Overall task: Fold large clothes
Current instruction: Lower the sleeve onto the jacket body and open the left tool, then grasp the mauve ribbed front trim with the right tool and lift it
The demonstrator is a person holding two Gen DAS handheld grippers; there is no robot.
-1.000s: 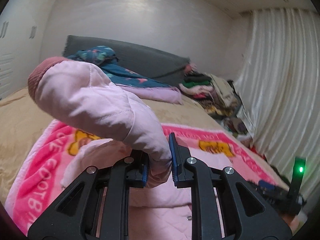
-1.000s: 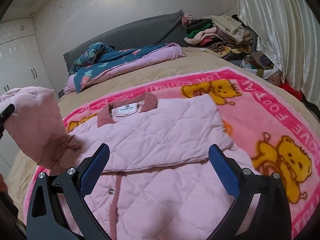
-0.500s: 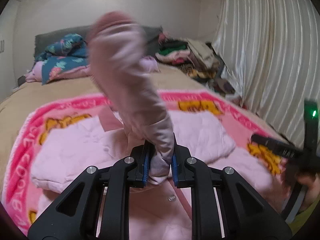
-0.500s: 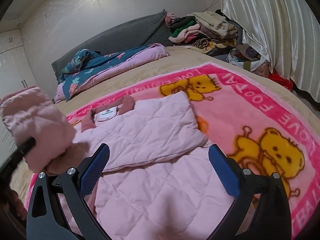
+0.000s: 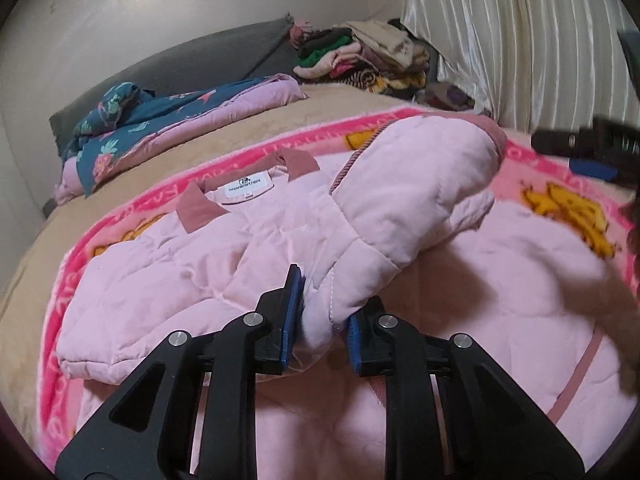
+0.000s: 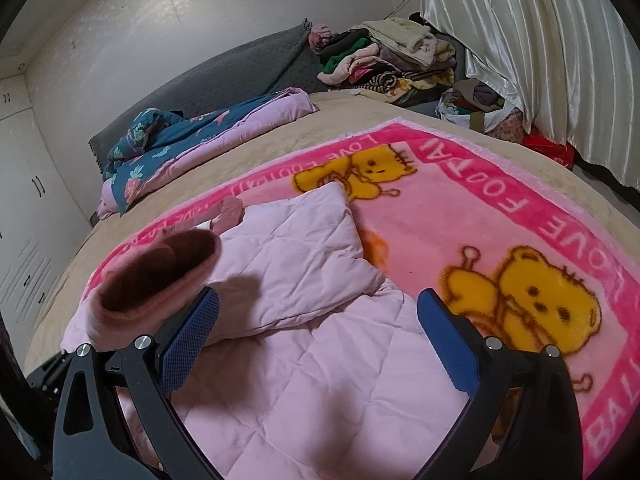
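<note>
Pink quilted jacket (image 5: pixel 168 264): lies spread flat on the pink bear blanket (image 6: pixel 500 216), collar (image 5: pixel 200 210) toward the head of the bed, white label showing at the neck. One side is already folded over the body of the jacket.

Sleeve (image 5: pixel 400 200): drawn across the jacket's chest, its dusty-rose cuff (image 6: pixel 160 276) lying open-mouthed at the jacket's far edge.

Left gripper (image 5: pixel 320 320): over the jacket's middle, the sleeve's lower end between the blue pads; jaws are opening, and the right pad seems to stand slightly clear of the fabric.

Right gripper (image 6: pixel 316 332): over the jacket's lower panel, fingers spread wide, nothing between them.

Blue floral quilt (image 6: pixel 160 136): beyond the jacket's collar, at the grey headboard (image 6: pixel 224 76).

Heap of clothes (image 6: pixel 384 56): beyond the jacket, at the bed's corner beside the cream curtain (image 6: pixel 540 48).
</note>
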